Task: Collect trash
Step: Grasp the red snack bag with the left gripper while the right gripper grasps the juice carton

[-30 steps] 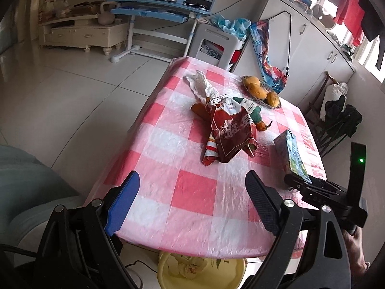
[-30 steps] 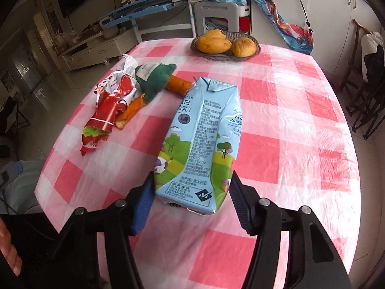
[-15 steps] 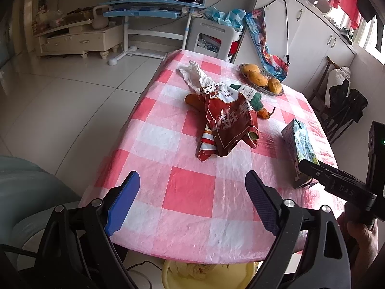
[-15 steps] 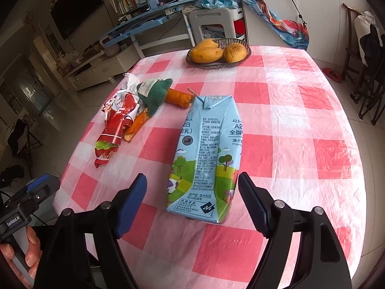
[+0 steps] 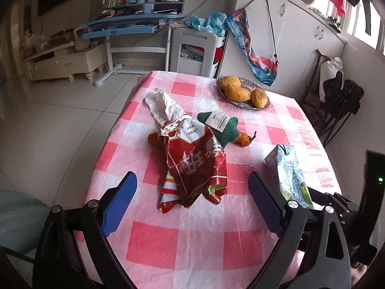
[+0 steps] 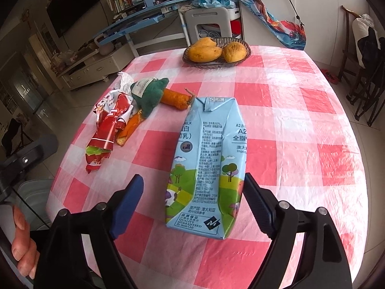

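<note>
Left claw [image 5: 190,201] gapes with nothing held, above the bench [image 5: 207,248] edge, red wrapper [image 5: 196,168] lying just ahead between its fingers. Right claw [image 6: 192,203] is opening, pads clear of the milk carton [image 6: 208,163], which lies flat on the bench between them. Carrot toy [image 6: 154,95] and fruit basket [image 6: 216,51] sit farther back.

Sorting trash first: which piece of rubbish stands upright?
The blue milk carton, standing between the opening right tool; the red snack wrapper lies flat.
</note>
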The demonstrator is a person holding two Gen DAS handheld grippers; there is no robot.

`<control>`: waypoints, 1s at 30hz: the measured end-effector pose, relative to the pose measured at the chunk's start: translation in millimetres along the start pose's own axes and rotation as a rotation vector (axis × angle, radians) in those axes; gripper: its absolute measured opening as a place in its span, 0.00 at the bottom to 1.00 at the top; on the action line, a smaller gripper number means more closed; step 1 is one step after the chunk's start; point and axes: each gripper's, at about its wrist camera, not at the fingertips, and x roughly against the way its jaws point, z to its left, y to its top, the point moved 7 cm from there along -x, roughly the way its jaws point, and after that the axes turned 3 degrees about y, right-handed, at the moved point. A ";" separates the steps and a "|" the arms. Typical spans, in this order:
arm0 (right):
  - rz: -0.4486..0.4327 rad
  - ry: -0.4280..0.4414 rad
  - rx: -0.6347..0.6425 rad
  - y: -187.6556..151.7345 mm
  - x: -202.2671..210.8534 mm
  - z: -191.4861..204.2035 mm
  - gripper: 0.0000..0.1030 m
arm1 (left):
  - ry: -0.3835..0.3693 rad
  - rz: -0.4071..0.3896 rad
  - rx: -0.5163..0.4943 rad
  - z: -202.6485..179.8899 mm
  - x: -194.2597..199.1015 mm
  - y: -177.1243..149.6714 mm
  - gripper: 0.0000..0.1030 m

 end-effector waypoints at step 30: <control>-0.153 0.199 -0.070 -9.0 57.0 12.4 0.59 | -0.308 -0.046 0.095 50.0 83.6 -49.9 0.08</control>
